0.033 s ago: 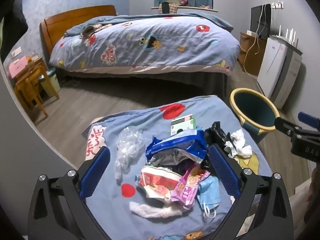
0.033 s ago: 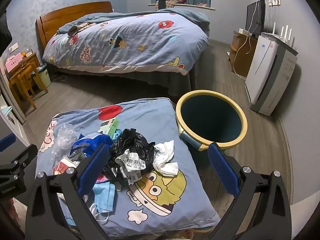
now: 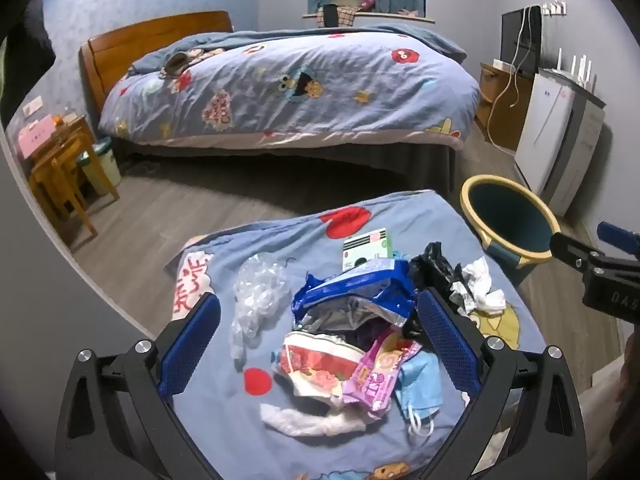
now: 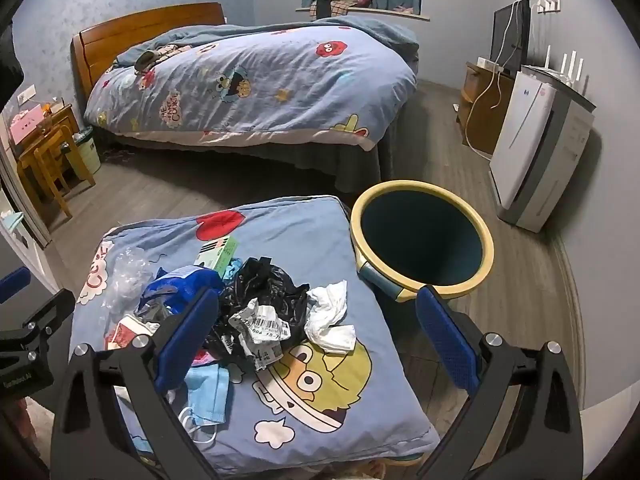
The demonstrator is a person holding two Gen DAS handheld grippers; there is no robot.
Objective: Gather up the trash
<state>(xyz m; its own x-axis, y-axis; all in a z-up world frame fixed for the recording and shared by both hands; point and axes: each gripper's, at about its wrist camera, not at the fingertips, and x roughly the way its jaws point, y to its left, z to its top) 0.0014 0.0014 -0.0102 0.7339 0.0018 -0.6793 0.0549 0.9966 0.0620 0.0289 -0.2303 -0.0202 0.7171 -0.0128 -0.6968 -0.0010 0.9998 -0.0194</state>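
Bedroom floor carries a cartoon-print cushion (image 4: 328, 392) heaped with trash (image 3: 352, 332), and the empty bin (image 4: 422, 242) stands just right of it, presumably for short drops. Left gripper (image 3: 320, 344) and right gripper (image 4: 316, 340) both hover spread wide above the pile, grasping nothing.

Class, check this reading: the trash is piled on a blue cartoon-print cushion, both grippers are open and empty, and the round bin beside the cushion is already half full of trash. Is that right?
Not quite. The bin is wrong: the right wrist view looks straight into it and shows only a dark, bare inside. The rest holds: the trash lies on the cushion, and the left gripper and right gripper are open and empty.
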